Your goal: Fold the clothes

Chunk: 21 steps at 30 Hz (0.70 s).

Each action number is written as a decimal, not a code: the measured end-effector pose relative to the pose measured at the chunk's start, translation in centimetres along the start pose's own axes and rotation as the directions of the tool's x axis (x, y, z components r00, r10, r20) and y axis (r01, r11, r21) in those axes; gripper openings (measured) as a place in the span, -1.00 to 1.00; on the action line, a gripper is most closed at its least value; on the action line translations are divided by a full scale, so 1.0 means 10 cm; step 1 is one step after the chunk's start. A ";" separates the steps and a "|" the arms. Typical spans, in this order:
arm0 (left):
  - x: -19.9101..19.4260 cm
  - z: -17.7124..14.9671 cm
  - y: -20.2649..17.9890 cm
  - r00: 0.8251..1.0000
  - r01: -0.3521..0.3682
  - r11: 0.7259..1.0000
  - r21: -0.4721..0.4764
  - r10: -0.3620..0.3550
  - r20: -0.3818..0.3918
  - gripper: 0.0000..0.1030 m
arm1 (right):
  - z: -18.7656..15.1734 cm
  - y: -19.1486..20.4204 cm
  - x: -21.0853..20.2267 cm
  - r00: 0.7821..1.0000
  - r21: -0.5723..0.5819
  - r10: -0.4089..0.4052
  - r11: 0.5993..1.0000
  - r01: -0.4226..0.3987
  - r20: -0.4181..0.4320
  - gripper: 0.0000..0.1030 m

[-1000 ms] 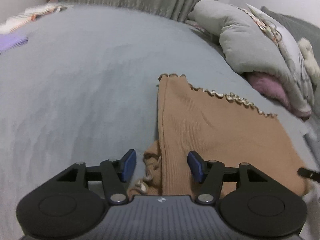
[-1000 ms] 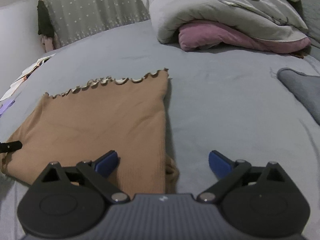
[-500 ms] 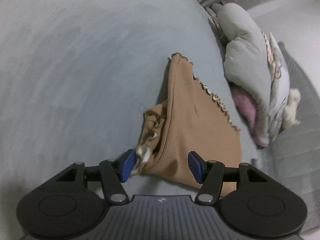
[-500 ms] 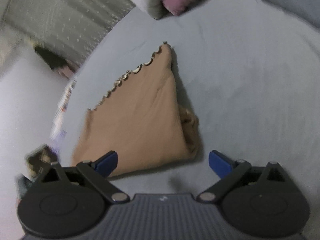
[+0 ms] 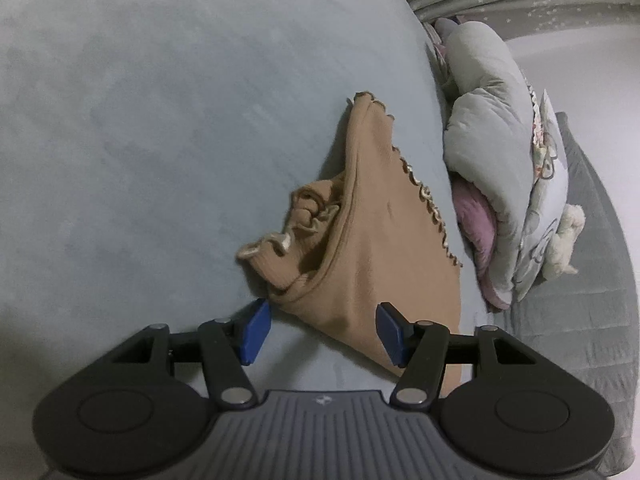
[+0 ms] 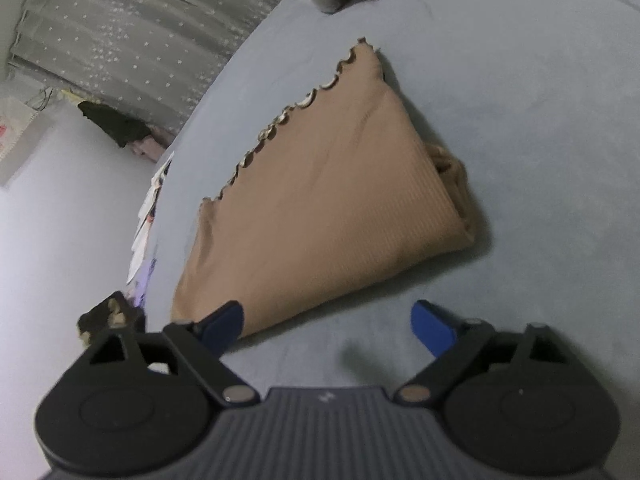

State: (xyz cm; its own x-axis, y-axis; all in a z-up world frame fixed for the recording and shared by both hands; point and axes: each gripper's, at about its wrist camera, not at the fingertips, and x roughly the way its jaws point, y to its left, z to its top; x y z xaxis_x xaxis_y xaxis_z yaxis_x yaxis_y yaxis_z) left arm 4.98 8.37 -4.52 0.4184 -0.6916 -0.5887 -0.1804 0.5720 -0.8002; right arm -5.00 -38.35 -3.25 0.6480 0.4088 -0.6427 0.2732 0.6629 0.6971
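Observation:
A tan ribbed top [image 5: 372, 248] with a frilled hem lies folded on the grey-blue bed sheet [image 5: 160, 120]; a bunched sleeve sticks out at its left side. It also shows in the right wrist view [image 6: 320, 196], flat, with the bunched part at its right edge. My left gripper [image 5: 322, 330] is open and empty, raised above the top's near corner. My right gripper [image 6: 330, 326] is open and empty, raised above the top's near edge.
A rolled grey duvet with a pink blanket [image 5: 504, 184] lies right of the top, by a grey quilted cover [image 5: 580, 320]. Star-print curtains [image 6: 132, 40] hang behind. Papers [image 6: 148, 216] lie at the bed's left edge. The left gripper's tip [image 6: 108, 316] shows at lower left.
Both grippers have lifted and pulled back from the top, tilting the views. Both stayed open. The top lies where it was.

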 end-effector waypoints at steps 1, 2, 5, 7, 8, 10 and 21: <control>0.01 0.00 0.01 1.000 0.004 1.000 -0.006 -0.004 0.005 0.09 | 0.01 -0.01 0.02 1.000 0.019 0.005 1.000 -0.005 0.010 0.68; 0.03 0.01 0.04 1.000 0.012 1.000 -0.017 -0.012 0.013 0.09 | 0.01 -0.01 0.02 1.000 0.028 0.009 1.000 -0.009 0.014 0.68; 0.04 0.02 0.09 0.999 0.033 0.999 -0.040 -0.031 0.033 0.09 | -0.02 0.04 0.10 1.000 0.026 0.025 0.999 -0.025 0.013 0.68; 0.03 0.02 0.12 0.998 0.045 0.998 -0.053 -0.043 0.039 0.09 | -0.05 0.09 0.18 0.999 0.023 0.037 0.999 -0.037 0.009 0.68; 0.03 0.03 0.15 0.998 0.053 0.997 -0.061 -0.051 0.041 0.09 | -0.08 0.13 0.21 0.999 0.020 0.040 0.999 -0.041 0.008 0.68; 0.03 0.03 0.16 0.998 0.060 0.997 -0.052 -0.058 0.040 0.09 | -0.12 0.21 0.28 0.999 0.014 0.046 0.999 -0.046 0.005 0.68; 0.06 -0.05 -0.28 0.988 -0.148 0.975 0.164 0.139 0.061 0.09 | -0.47 0.85 0.89 0.993 0.003 0.111 0.994 -0.111 -0.045 0.68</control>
State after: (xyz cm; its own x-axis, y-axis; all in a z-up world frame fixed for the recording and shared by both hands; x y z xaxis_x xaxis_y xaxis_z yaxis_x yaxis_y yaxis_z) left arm 5.24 6.13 -2.68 0.4432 -0.5768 -0.6862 -0.0916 0.7324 -0.6747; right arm -0.25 -26.08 -4.58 0.6415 0.5081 -0.5747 0.2013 0.6115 0.7652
